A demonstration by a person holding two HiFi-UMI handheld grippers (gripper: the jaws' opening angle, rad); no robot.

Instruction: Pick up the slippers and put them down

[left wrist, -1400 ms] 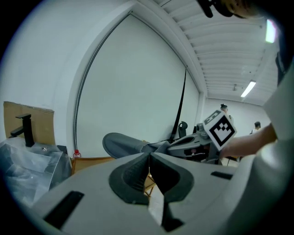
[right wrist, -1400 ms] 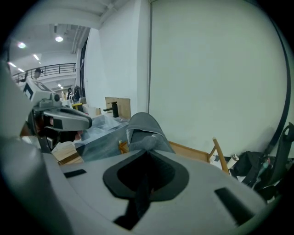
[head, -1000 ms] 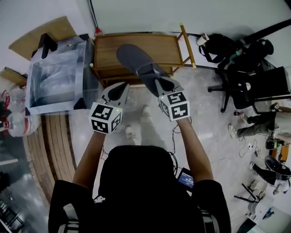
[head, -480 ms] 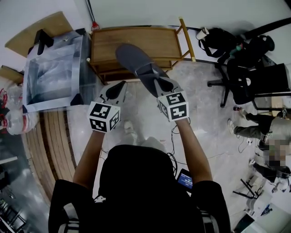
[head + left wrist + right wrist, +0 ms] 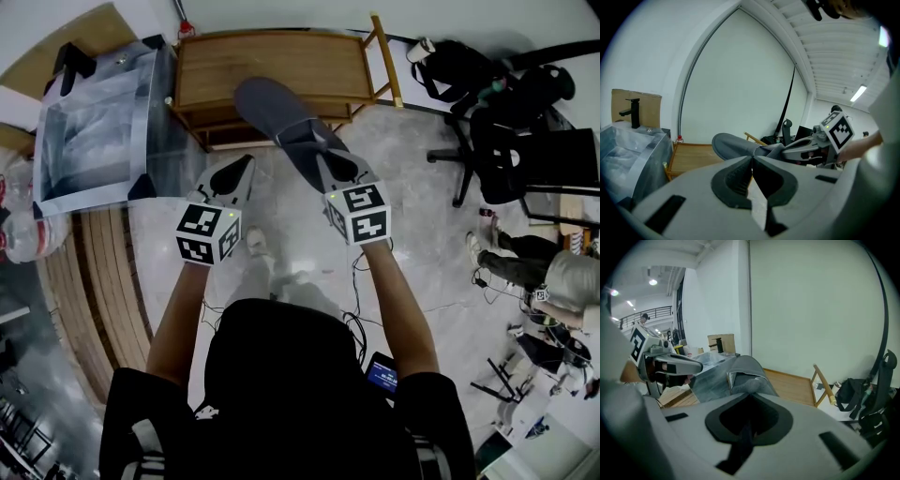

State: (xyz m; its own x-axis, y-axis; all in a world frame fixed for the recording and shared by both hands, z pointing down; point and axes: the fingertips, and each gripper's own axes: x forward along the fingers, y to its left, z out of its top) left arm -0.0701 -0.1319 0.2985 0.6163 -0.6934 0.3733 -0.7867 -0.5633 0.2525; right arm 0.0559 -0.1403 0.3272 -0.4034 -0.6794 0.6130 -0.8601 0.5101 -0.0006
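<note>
— How many slippers?
— One grey slipper point(image 5: 277, 112), at the tips of the right gripper point(image 5: 317, 157).
— And grippers?
— Two. The left gripper point(image 5: 246, 167) is the other one, and each carries one marker cube.
— Furniture?
— One wooden table point(image 5: 216, 70) beyond both grippers and one black office chair point(image 5: 525, 155) off to the right gripper's right.
— Anything left of the left gripper?
— One plastic-covered box point(image 5: 94, 122), with one black tap point(image 5: 632, 112) behind it.
— Bags?
— One black backpack point(image 5: 459, 75), beyond the right gripper, to its right.
</note>
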